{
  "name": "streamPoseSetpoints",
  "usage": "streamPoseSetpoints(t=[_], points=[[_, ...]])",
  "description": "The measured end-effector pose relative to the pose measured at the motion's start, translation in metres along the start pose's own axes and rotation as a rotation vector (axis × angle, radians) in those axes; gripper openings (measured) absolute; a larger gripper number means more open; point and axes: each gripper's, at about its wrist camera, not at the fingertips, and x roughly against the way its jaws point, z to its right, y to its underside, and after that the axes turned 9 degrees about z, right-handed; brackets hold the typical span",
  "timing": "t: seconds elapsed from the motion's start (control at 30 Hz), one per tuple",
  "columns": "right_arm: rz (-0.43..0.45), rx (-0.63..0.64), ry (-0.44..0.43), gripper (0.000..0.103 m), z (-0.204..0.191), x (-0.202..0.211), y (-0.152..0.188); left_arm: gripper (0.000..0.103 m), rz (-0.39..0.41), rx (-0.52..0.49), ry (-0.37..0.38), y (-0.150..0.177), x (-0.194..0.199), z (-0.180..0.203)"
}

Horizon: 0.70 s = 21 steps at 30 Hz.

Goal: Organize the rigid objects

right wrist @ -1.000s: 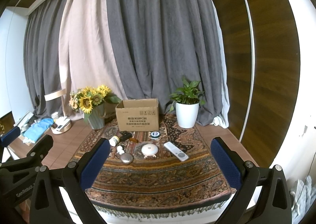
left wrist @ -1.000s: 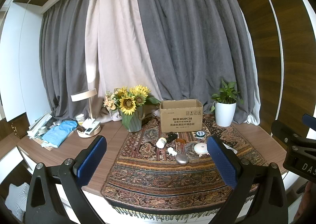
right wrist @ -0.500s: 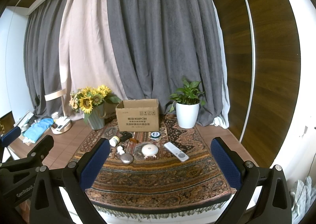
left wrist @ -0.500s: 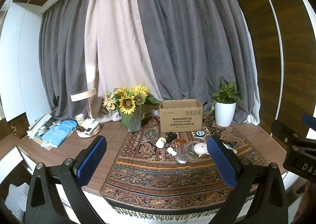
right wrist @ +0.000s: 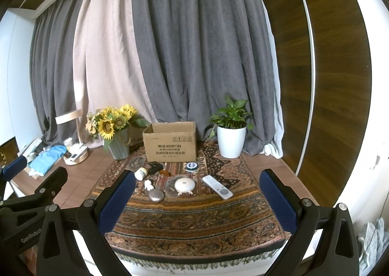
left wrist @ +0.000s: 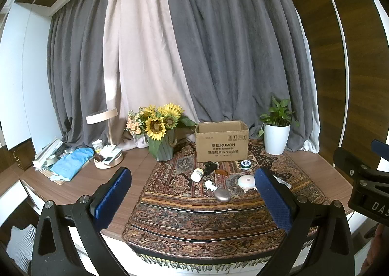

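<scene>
Both grippers hover short of the tabletop, each spread wide with nothing between its blue pads. Seen from its own camera, the left gripper frames the near half of a patterned rug; the right gripper does the same from further right.

On the rug, an open cardboard box stands upright at the back, between a vase of sunflowers and a white potted plant. The loose items lie in front of the box: a small white jar on its side, a black object just beside it, a small brown piece, and a round green-rimmed tin. Nearer the front edge sit a little white figurine, a grey oval pebble-like case, a round white gadget and a white remote control, all apart from each other.

Off the rug to the left, a desk lamp stands on a round tray, with a blue cloth next to it.
</scene>
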Motion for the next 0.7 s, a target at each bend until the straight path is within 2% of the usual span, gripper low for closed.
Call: streamPoseSetpoints(t=[0.33,0.53,0.7], points=[[-0.004,-0.002,-0.002,0.103,0.000,-0.002,0.001,0.103,-0.011,0.000,0.003,0.006,-0.002,0.003],[-0.026,-0.011,-0.020,0.103,0.010,-0.015,0.009,0.103,-0.063,0.011,0.024,0.015,-0.016,0.013],[-0.042,-0.007,-0.042,0.103,0.019,-0.031,0.014,0.103,-0.100,0.014,0.008,0.024,-0.031,0.024]])
